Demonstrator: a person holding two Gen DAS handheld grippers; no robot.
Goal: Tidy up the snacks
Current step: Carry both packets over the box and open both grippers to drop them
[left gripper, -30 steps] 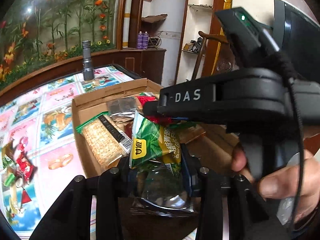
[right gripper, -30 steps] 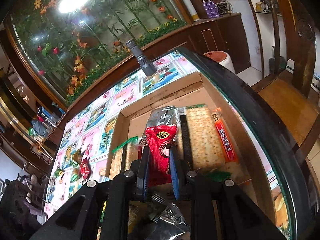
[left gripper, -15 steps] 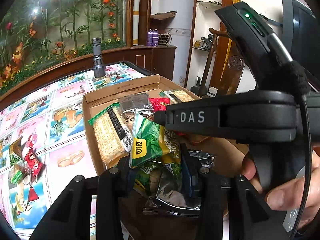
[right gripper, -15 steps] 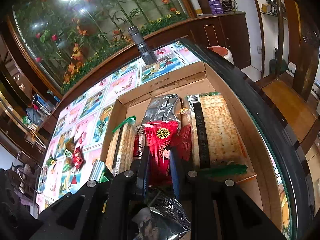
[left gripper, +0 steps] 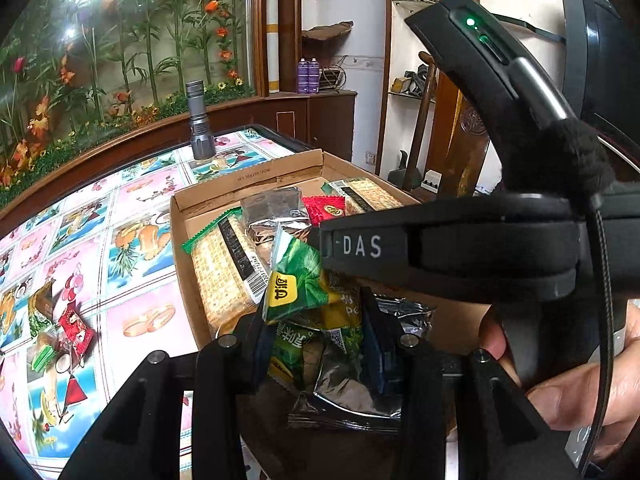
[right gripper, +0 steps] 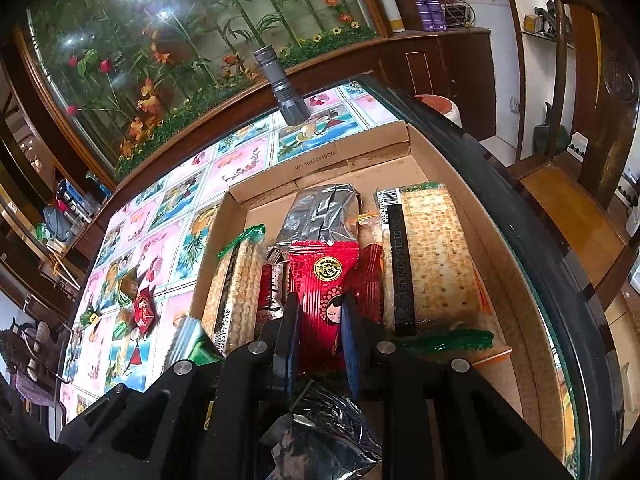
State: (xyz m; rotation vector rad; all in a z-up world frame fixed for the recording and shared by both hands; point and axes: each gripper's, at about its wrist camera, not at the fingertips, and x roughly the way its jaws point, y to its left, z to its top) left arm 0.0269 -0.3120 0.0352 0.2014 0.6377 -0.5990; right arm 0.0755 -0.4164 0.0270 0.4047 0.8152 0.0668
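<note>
Both jaws pinch packets: our left gripper point(left gripper: 316, 328) a green bag point(left gripper: 298, 284), our right gripper point(right gripper: 320, 336) a red one point(right gripper: 322, 280), over the well-filled box point(right gripper: 352, 162). Left of them, loose snacks point(right gripper: 132, 312) await.

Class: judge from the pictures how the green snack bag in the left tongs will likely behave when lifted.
The green bag is probably floppy: its top corner folds over. Likely light, since it looks like thin crinkled film. Possibly slippery: its surface shines, so the left tongs may lose it.
</note>
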